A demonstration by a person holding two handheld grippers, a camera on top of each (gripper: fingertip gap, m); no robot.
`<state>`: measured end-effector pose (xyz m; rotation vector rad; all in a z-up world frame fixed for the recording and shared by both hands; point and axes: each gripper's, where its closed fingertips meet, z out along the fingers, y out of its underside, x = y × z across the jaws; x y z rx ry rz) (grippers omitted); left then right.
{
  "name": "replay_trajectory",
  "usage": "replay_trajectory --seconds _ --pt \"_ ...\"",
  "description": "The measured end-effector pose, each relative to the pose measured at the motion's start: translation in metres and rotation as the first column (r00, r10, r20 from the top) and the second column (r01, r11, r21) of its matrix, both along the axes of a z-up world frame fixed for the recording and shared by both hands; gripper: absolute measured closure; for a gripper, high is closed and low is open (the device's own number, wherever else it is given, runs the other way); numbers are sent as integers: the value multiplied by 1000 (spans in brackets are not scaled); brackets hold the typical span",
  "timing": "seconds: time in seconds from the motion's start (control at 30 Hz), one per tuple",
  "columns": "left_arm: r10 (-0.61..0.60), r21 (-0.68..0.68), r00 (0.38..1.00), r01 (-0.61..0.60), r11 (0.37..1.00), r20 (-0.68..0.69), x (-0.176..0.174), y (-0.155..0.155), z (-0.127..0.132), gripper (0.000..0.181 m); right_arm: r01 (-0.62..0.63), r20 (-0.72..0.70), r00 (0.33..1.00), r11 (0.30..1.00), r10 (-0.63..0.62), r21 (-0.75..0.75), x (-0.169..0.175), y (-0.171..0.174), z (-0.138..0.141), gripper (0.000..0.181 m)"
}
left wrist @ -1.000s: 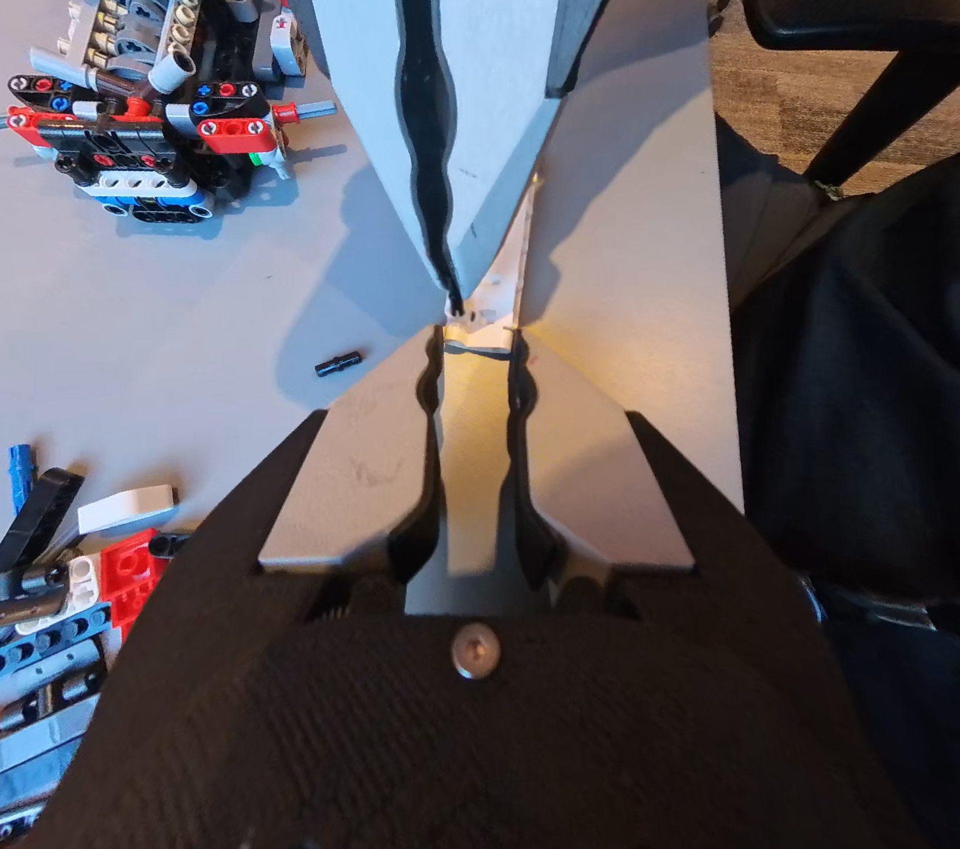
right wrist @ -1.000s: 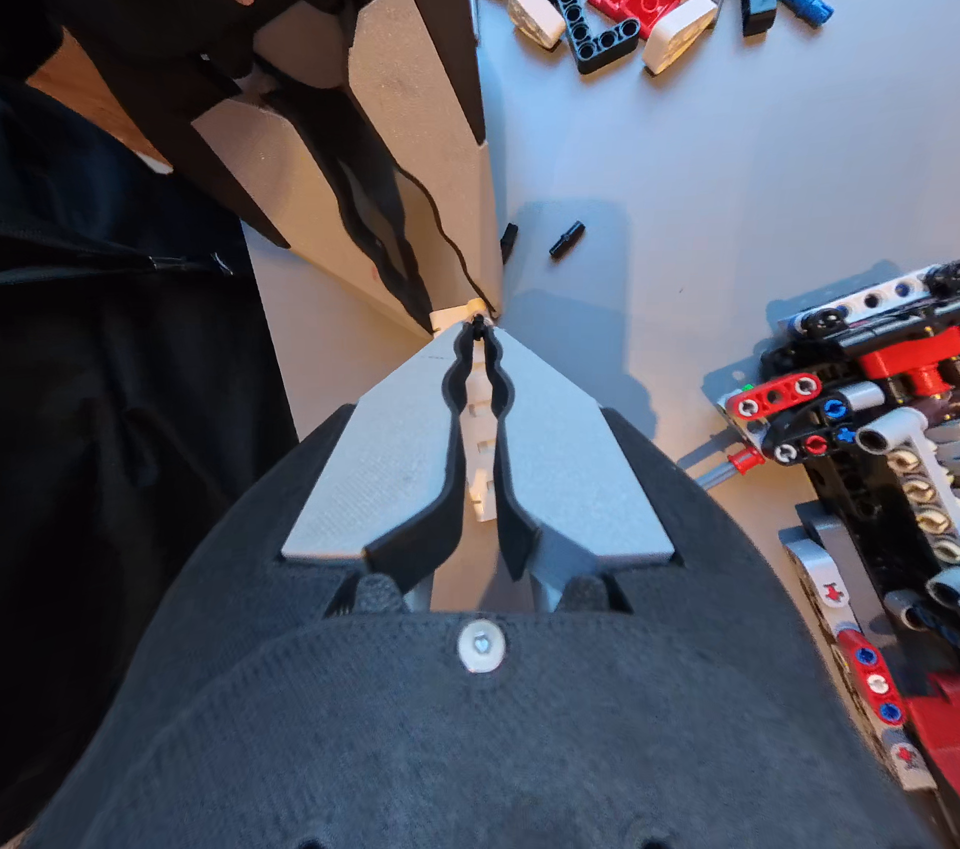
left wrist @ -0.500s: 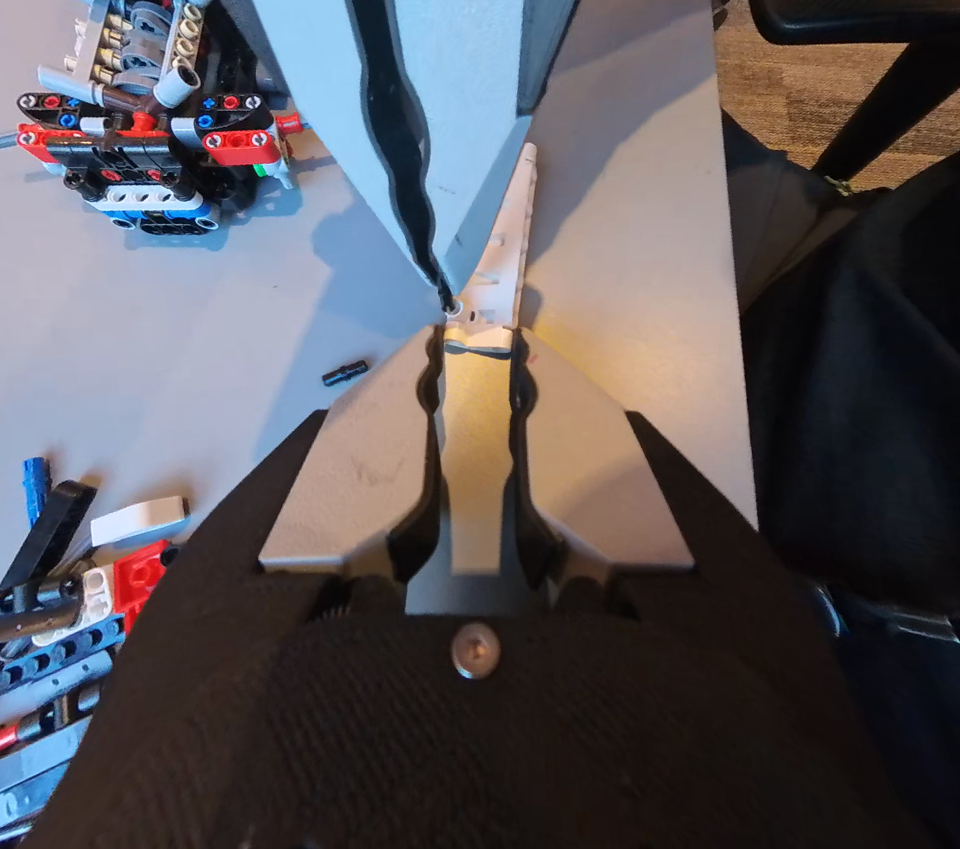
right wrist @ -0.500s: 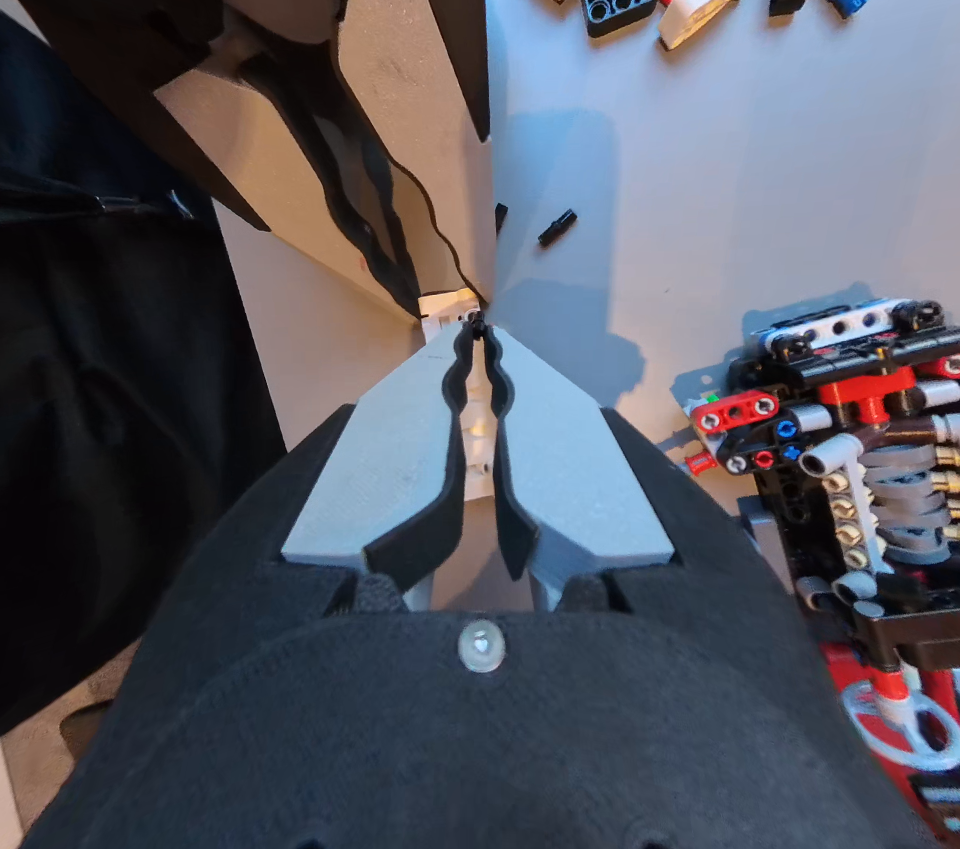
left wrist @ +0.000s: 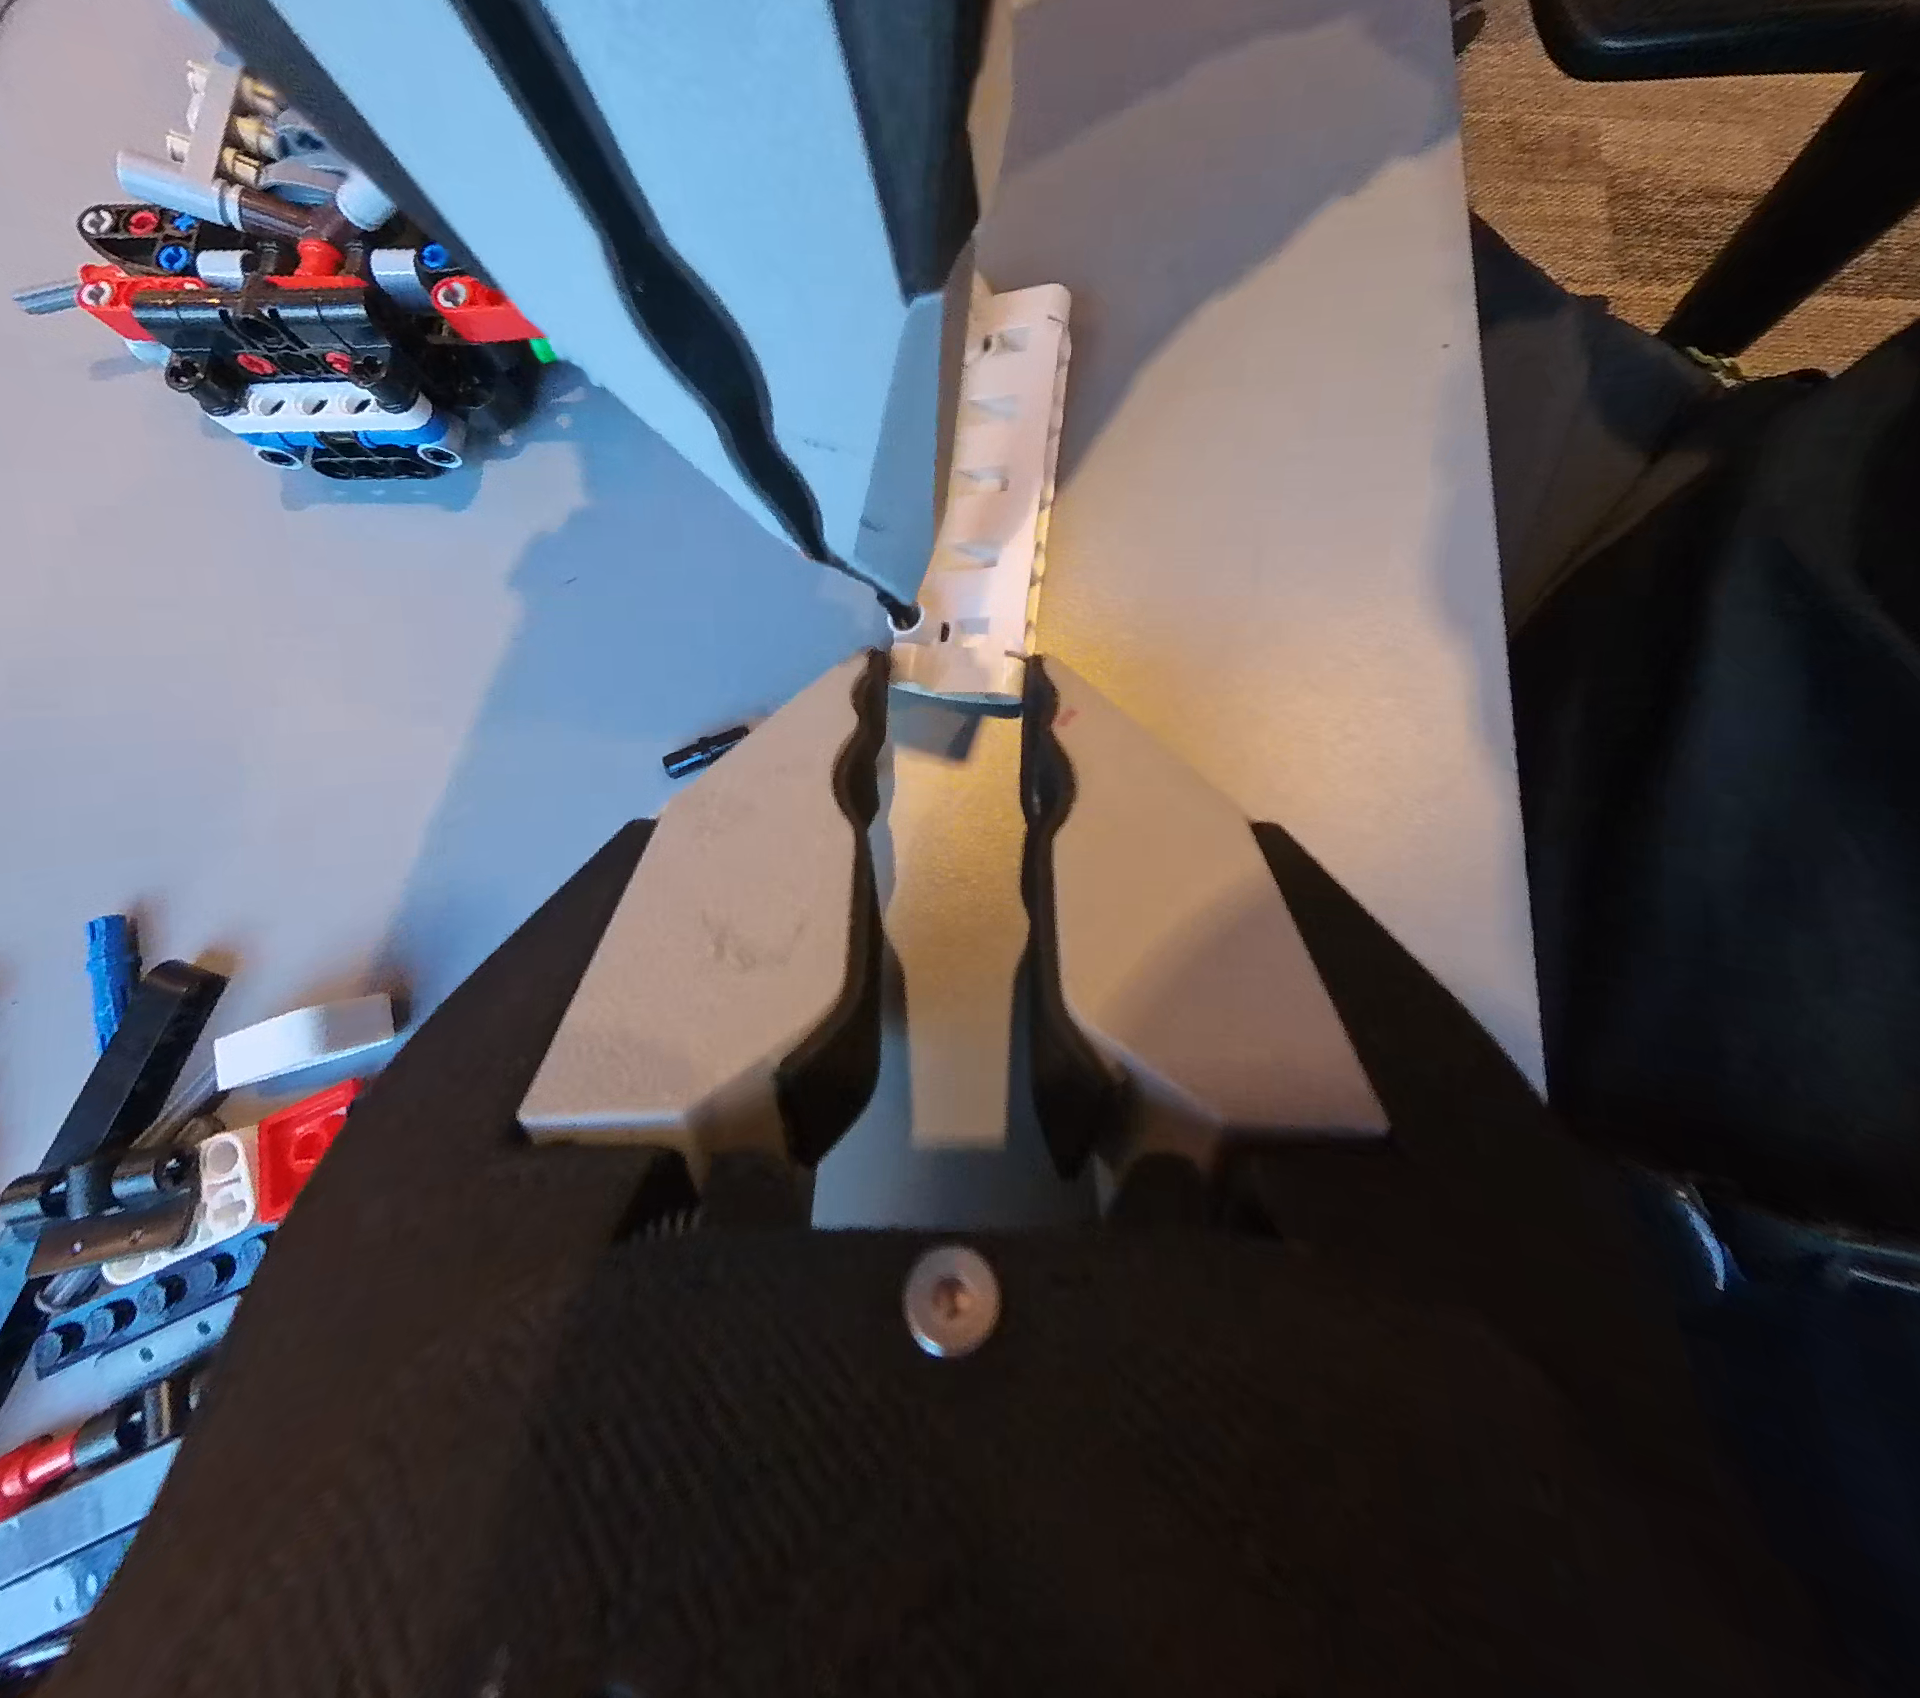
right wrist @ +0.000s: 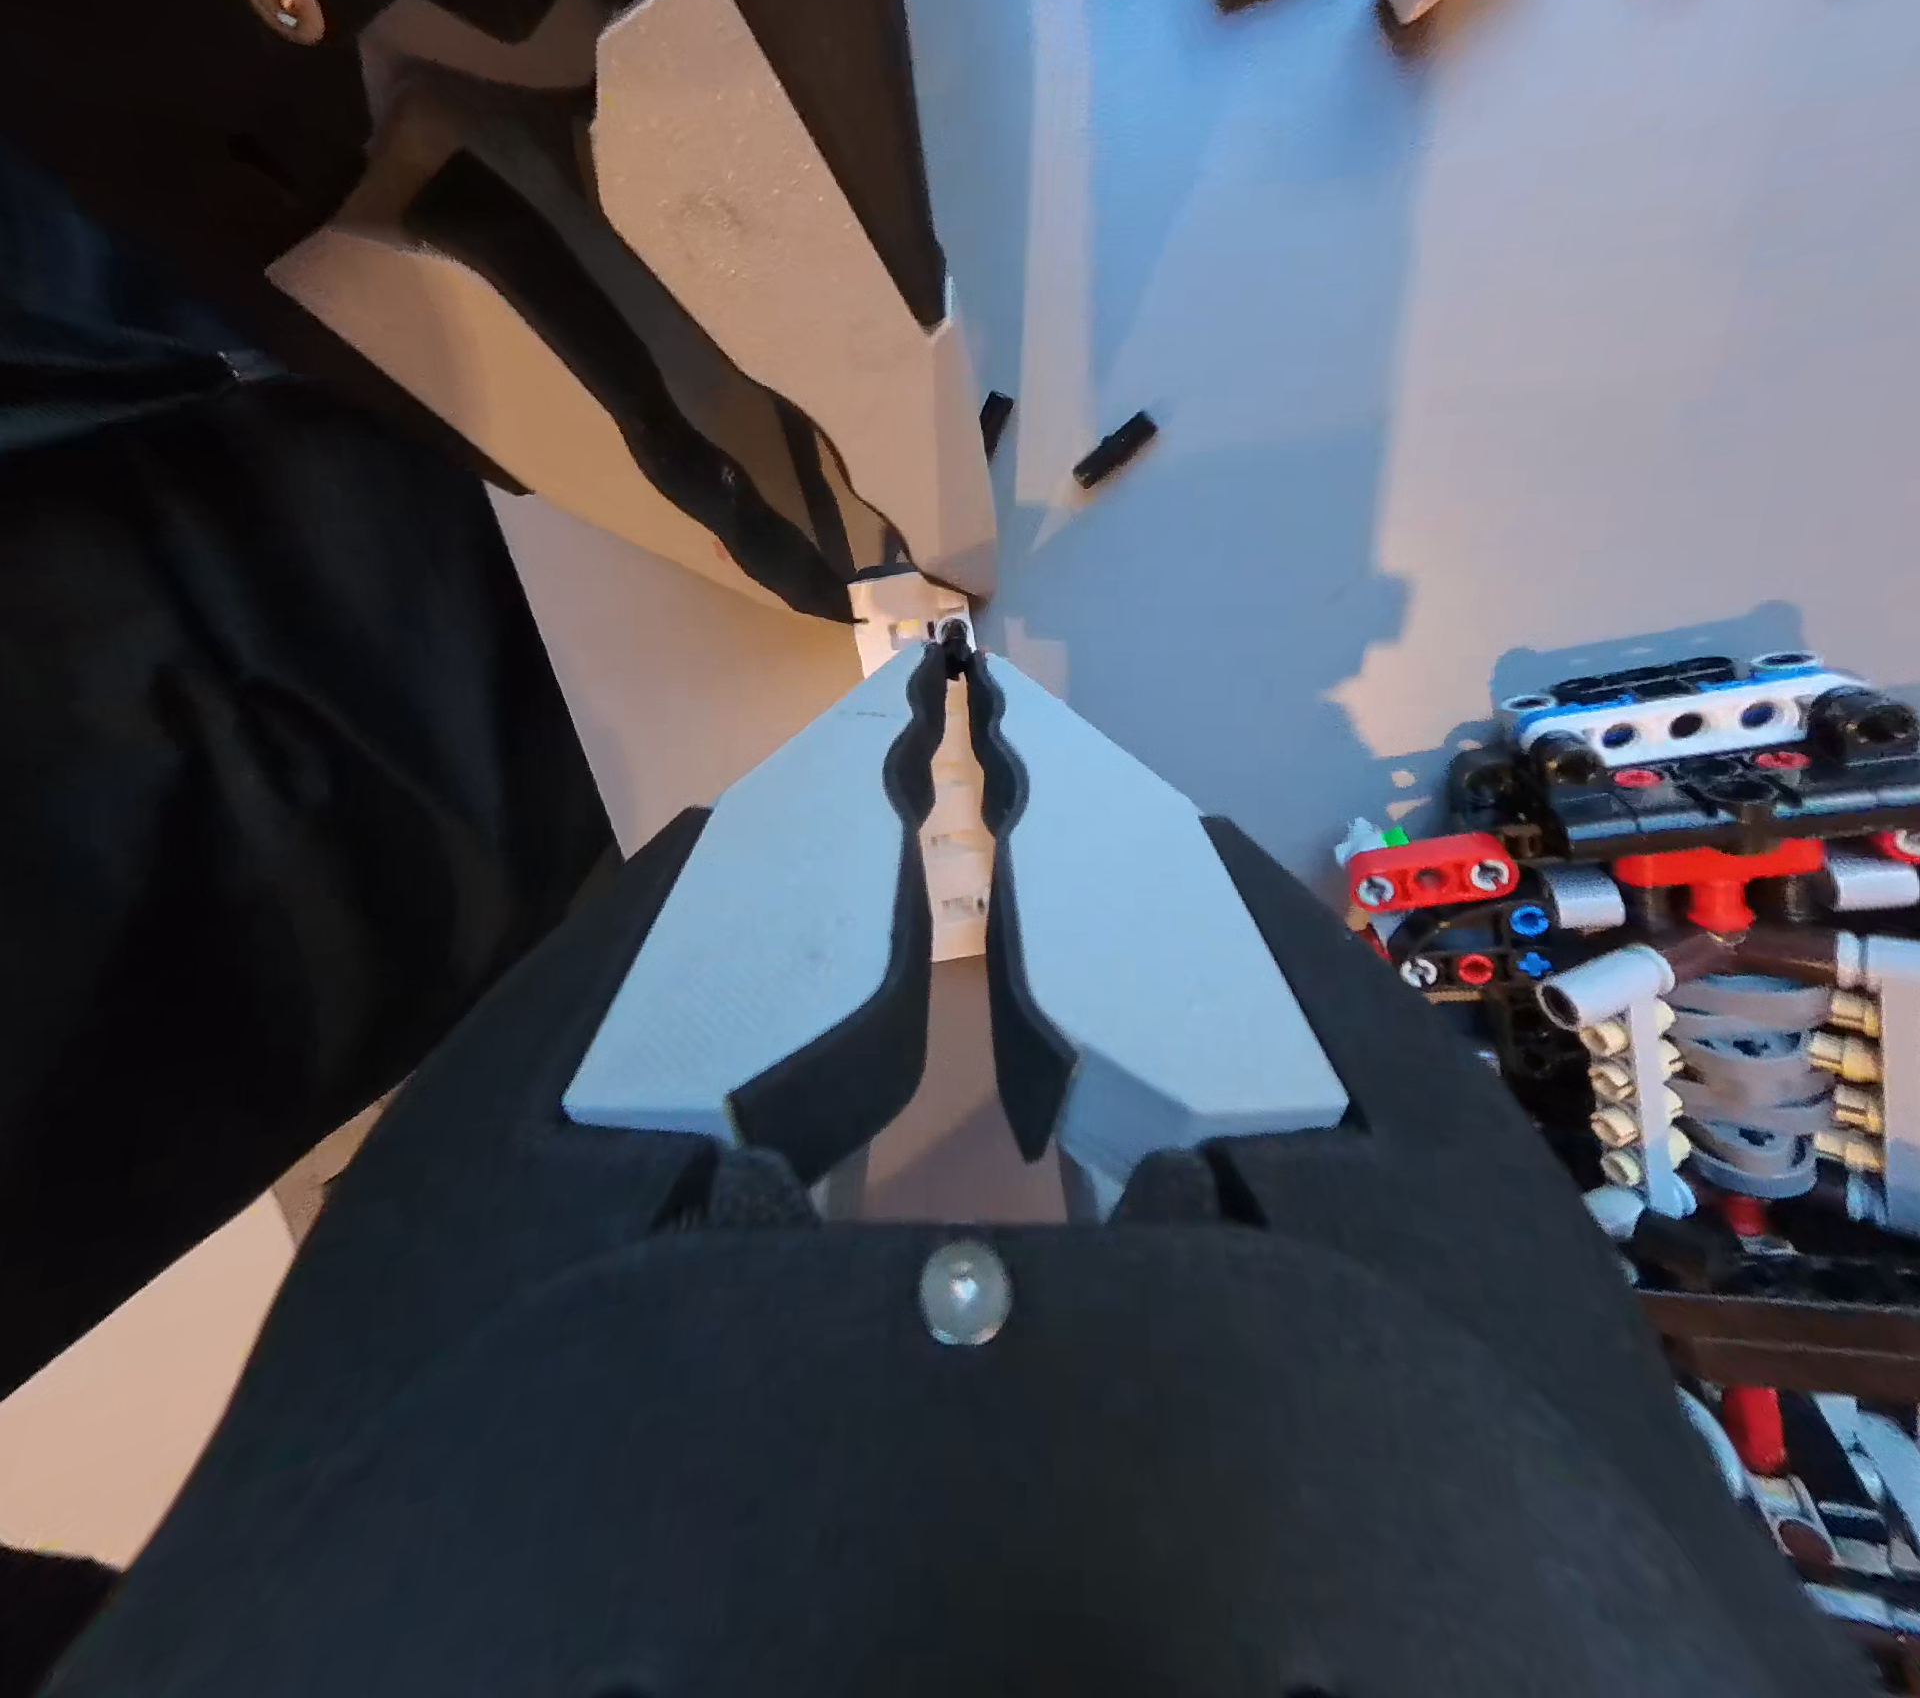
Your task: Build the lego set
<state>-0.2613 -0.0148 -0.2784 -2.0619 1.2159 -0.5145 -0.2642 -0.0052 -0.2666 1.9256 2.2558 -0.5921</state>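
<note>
My left hand-held gripper [left wrist: 954, 661] clamps one end of the long white ribbed Lego panel [left wrist: 1003, 474] above the grey desk [left wrist: 260, 661]; my right hand-held gripper [right wrist: 954, 646] pinches a small black pin [right wrist: 952, 632] at its corner hole.

Right gripper [right wrist: 954, 661] pinches a small black pin at the white panel [right wrist: 958, 879] held by the left gripper [right wrist: 904, 583]

No legible text or nos. on anything.

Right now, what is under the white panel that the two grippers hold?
Under the white panel only the bare grey table and its shadow show. The right gripper's fingers cover the part beside it, so anything there is hidden.
</note>
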Motion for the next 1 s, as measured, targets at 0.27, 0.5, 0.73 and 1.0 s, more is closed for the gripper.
replay_trajectory --seconds 0.27,0.5,0.73,1.0 --pt "-1 8 1000 1 1000 -5 0 0 0 158 48 74 996 998 -45 -48 -3 0 0 179" --pt "-2 7 1000 2 1000 -4 0 0 0 158 118 96 990 982 -104 -147 -1 0 0 179" --pt "2 6 1000 -2 1000 -4 0 0 0 158 85 69 994 994 -81 -66 -6 1 -1 179" --pt "-3 -3 1000 3 1000 2 0 0 0 158 -13 3 1000 1000 13 0 -5 0 -1 179"
